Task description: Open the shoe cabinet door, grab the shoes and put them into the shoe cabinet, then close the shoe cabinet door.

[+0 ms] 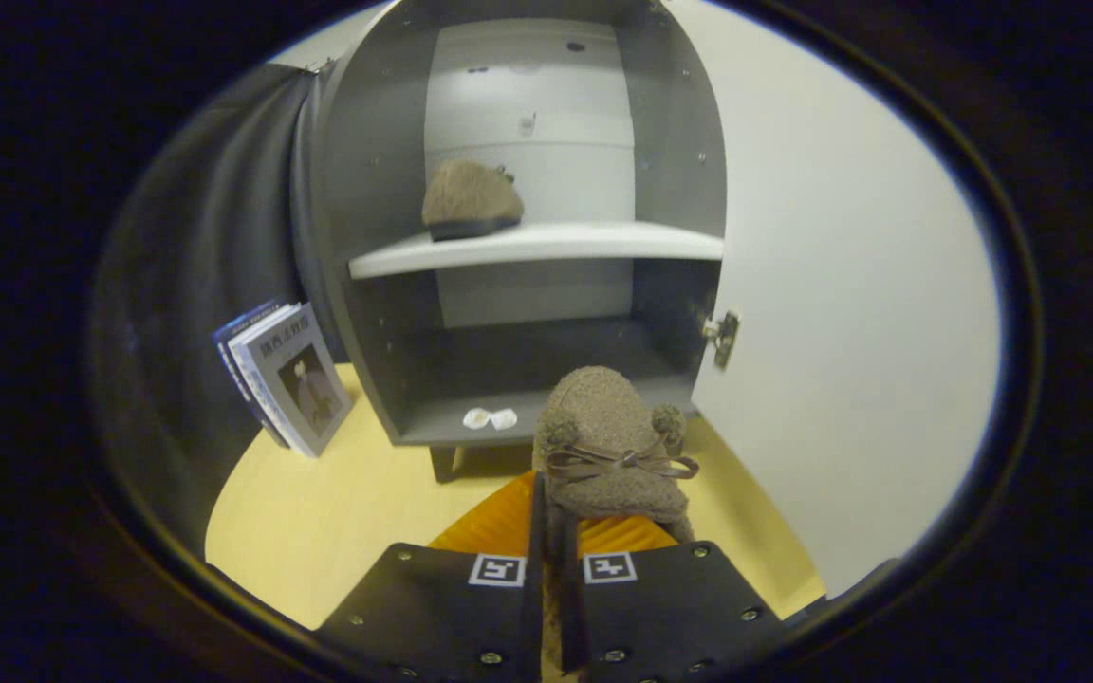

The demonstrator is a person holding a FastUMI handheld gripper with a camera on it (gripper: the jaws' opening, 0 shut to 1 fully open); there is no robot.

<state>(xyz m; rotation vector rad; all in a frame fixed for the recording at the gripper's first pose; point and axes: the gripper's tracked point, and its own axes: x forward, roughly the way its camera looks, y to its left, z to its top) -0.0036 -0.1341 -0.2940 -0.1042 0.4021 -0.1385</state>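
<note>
Gripper view: the gripper (553, 560) has its fingers pinched nearly together on the heel of a fuzzy slipper (611, 446), held before the open cabinet (509, 237). Its mate (471, 199) sits on the shelf (537, 245). The thin heel grip could slip, dropping the slipper short.

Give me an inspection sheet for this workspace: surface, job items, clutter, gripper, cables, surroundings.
Surface: pale yellow wooden floor; orange mat just ahead of the fingers.
Job's things: grey shoe cabinet, white door open; one brown fuzzy slipper on the white middle shelf; second brown fuzzy slipper with bow held in front of the bottom compartment.
Clutter: small white crumpled bits on the cabinet's bottom board; books leaning beside the cabinet.
Grippers: hand-held gripper shut on the second slipper's heel.
Cables: nothing seen.
Surroundings: black cloth wall.
</note>
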